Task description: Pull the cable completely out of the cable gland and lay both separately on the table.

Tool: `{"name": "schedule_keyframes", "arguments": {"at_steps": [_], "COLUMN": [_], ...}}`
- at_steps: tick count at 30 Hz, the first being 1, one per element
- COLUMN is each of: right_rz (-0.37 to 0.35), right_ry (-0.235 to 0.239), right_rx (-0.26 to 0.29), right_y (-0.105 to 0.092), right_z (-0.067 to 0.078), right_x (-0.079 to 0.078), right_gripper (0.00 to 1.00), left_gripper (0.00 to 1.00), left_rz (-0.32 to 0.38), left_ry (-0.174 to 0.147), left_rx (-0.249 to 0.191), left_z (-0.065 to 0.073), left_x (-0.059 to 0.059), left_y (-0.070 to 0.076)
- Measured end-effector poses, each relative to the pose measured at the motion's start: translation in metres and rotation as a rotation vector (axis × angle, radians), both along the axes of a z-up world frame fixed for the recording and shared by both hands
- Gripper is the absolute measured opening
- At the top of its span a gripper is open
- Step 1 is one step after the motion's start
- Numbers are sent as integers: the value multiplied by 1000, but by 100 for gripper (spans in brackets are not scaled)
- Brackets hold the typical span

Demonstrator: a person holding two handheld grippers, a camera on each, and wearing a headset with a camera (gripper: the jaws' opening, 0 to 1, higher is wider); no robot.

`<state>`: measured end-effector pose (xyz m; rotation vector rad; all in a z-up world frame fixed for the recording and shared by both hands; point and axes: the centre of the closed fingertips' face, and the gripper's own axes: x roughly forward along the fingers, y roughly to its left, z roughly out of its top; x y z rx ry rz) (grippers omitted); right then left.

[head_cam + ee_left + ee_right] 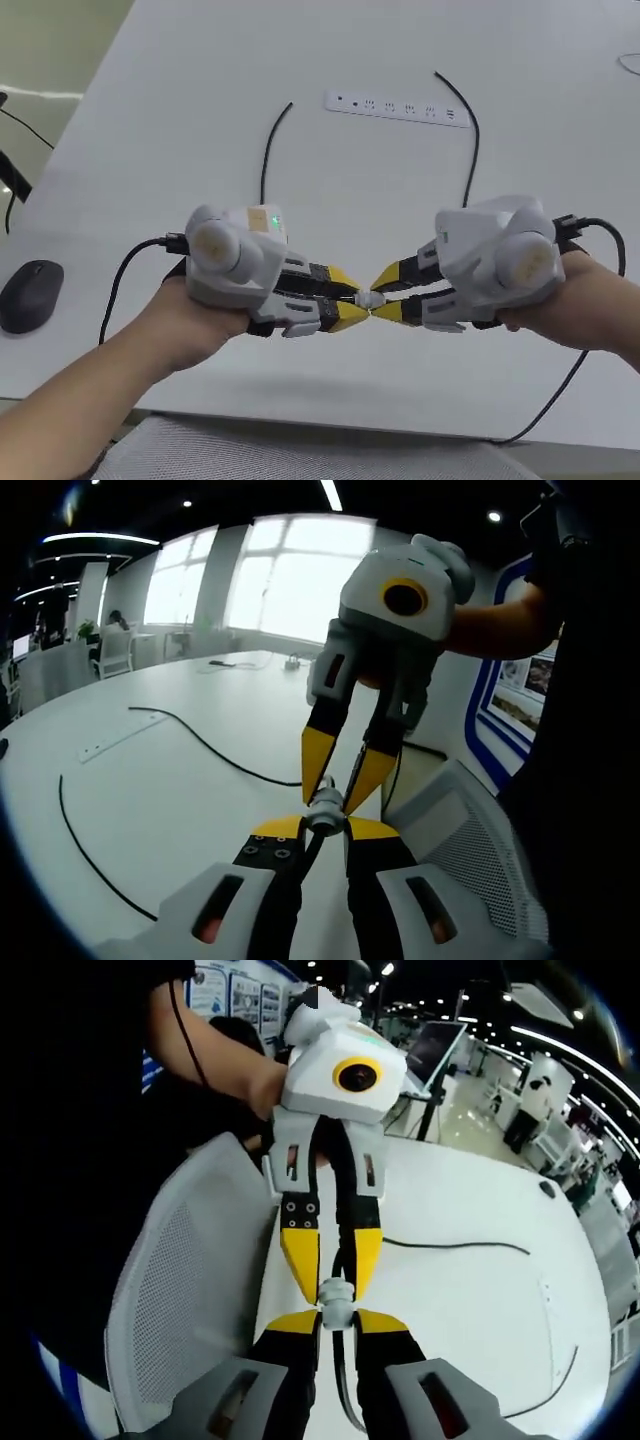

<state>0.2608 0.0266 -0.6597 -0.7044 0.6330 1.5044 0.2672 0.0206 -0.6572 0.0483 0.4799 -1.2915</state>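
**Gland clamped between both grippers over the table's near edge; cable not yet drawn out**

The table (330, 200) is recorded as a broad, matte white top. Over its near edge, at 6 o'clock in the head view, the left gripper (352, 298) and the right gripper (386, 294) are met tip to tip. Both sets of jaws are drawn in tight on the cable gland (370, 299) from opposite ends (whether one set pinches the cable rather than the gland body cannot be told). The cable (342, 1380) appears threaded through, with black length seen between the jaws on either side, so extraction is judged not yet done.

For a clean pull, the gland should be held by its body and the cable gripped close beside it. The two should then be drawn apart along one straight axis. A sideways pull is judged likely to bind the cable in the seal.

Materials are noted as follows:

- The grippers are housed in smooth white-grey shells with yellow tips.
- The power strip (397, 108), at 12 o'clock, is flat and white.
- The mouse (30, 295), at 9 o'clock, is rounded and dark.
- The gland is small, pale and ribbed.
- The cable is thin, black and flexible.
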Motion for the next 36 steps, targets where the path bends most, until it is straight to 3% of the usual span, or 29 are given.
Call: {"name": "schedule_keyframes", "arguments": {"at_steps": [1,5,6,8,11,12,14,16,19,24,31,36], "right_rz": [-9,-121,-138,-187,-224,-224,-229,-246,-247,-242,-222,-119], "right_ry": [8,187,205,339,477,553,570,635,691,721,734,563], "right_rx": [8,92,110,180,228,241,267,300,350,362,328,286], "right_y": [0,-4,-5,-5,-8,-8,-8,-4,0,3,2,2], "right_z": [1,10,11,17,18,20,20,23,30,31,27,23], "right_x": [1,6,10,11,13,8,11,11,11,9,3,2], "right_gripper": [9,15,15,17,17,16,14,15,12,9,9,8], "left_gripper": [15,15,15,15,15,15,15,15,15,15,15,15], "left_rz": [-3,-14,-17,-25,-28,-31,-36,-42,-45,-46,-54,-56], "left_ry": [-4,-28,-28,-42,-46,-57,-61,-71,-72,-70,-58,-45], "left_rx": [-2,-4,-5,-11,-15,-14,-14,-14,-13,-21,-13,2], "left_z": [1,7,8,11,14,15,15,16,17,19,17,13], "left_x": [0,1,1,2,3,4,4,5,7,8,7,6], "left_y": [0,1,1,1,1,1,1,1,1,0,-3,-4]}}
